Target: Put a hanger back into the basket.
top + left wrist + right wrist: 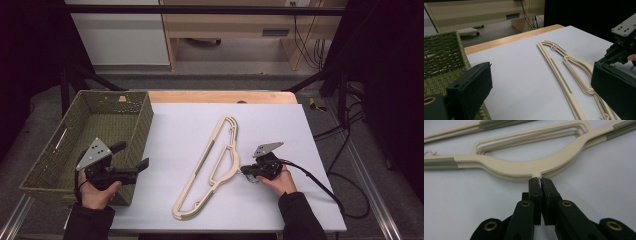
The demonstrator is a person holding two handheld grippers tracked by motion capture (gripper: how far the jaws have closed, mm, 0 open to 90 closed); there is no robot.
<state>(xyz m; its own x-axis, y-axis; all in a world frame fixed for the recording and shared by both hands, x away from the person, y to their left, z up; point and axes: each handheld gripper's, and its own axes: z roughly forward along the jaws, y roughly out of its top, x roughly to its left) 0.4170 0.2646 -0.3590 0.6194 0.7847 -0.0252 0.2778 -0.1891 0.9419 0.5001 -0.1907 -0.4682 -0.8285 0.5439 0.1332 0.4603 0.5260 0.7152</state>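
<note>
Two cream plastic hangers (199, 167) lie stacked on the white tabletop (270, 130), running from near front centre up towards the back. My right gripper (243, 171) lies low on the table at their right side. In the right gripper view its jaws (540, 181) are shut on the small stub at the middle of the hangers' (524, 167) curved edge. My left gripper (135, 155) is held at the basket's near right corner, jaws wide open and empty, pointing right towards the hangers (564, 80).
A green woven basket (145, 120) stands at the table's left, and its wall (441, 50) shows beside my left jaw. A wooden strip (220, 96) borders the table's far edge. Cables hang off the right side.
</note>
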